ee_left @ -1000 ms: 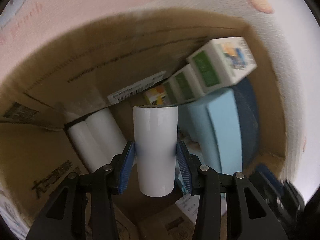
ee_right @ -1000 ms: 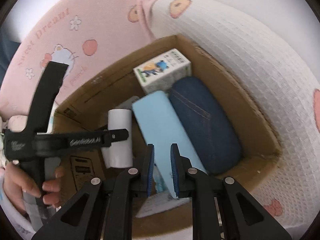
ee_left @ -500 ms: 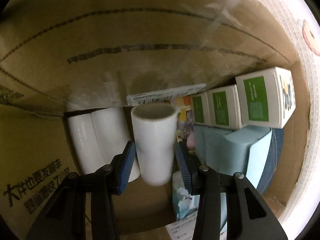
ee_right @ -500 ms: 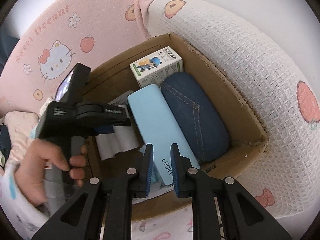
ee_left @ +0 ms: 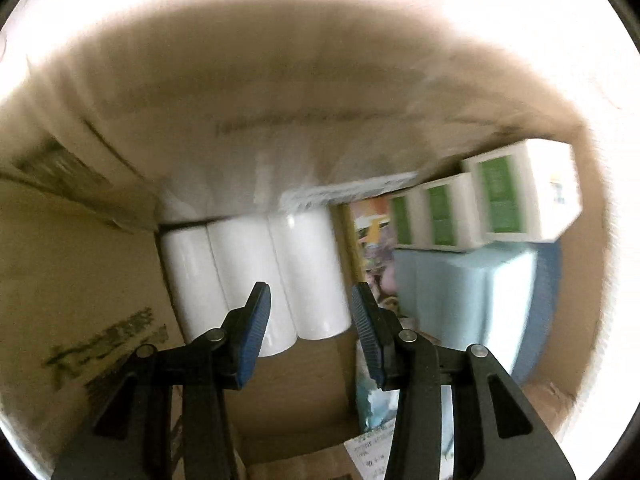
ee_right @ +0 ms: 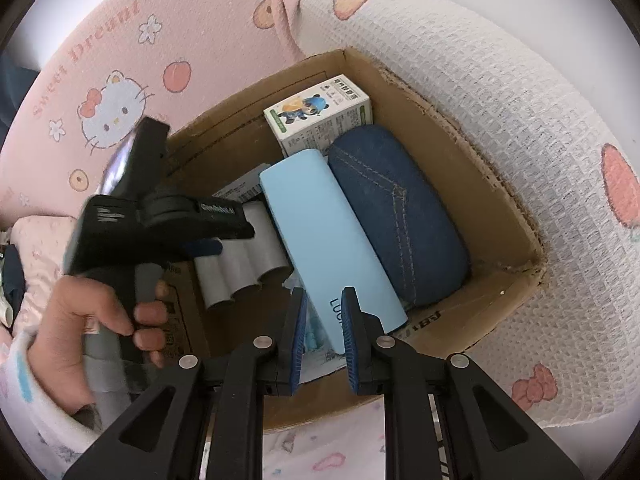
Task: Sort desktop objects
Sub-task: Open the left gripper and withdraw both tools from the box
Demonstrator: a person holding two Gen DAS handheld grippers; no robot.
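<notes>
a: what's changing since a second ago?

b: the left gripper [ee_left: 308, 312] is letting go. a second back its blue ribbed pads were clamping the third white roll [ee_left: 308, 276]; now the fingers are standing spread with nothing between them, and the roll is lying beside the other two white rolls [ee_left: 216, 280] inside the cardboard box [ee_left: 100, 264], all three touching side by side against the box's far wall.

a: materials?

b: rolls are looking smooth, glossy, cylindrical, with hollow ends showing in the right wrist view [ee_right: 240, 268]. the box is rough brown corrugated card with torn edges [ee_right: 516, 208]. next to the rolls a matte light blue case [ee_right: 332, 240] is lying lengthwise, and a rounded denim-covered case [ee_right: 396, 216] with stitching is touching it. a white-and-green printed carton [ee_right: 320, 116] is sitting at the far end.

a: hand pose?

b: the left hand [ee_right: 88, 320] is wrapping the black handle, gripper reaching into the box over the rolls. the right gripper [ee_right: 324, 336] is hovering above the box's near edge, jaws parted a little, holding nothing. pink cartoon fabric [ee_right: 112, 92] and white waffle blanket [ee_right: 500, 92] are surrounding the box.
</notes>
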